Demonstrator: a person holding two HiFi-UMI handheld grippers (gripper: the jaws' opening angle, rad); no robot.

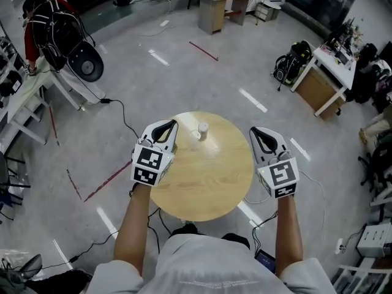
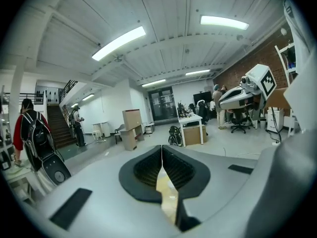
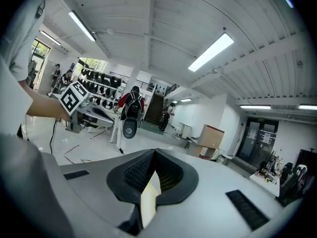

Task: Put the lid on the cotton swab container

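Observation:
A small white cylindrical container (image 1: 202,130) stands at the far side of a round wooden table (image 1: 202,188); a separate lid cannot be made out. My left gripper (image 1: 165,126) hovers over the table's left edge, just left of the container, its jaws shut with nothing between them. My right gripper (image 1: 258,132) hangs off the table's right edge, also shut and empty. In the left gripper view the jaws (image 2: 161,150) meet at the tips, with only table wood showing below. The right gripper view shows its jaws (image 3: 154,153) closed the same way. Neither gripper view shows the container.
Grey floor with cables surrounds the table. A wooden cabinet (image 1: 214,5) stands at the back and desks (image 1: 327,81) at the right. A person with a backpack (image 1: 52,29) is at a bench on the left. Chairs and boxes sit at the far right.

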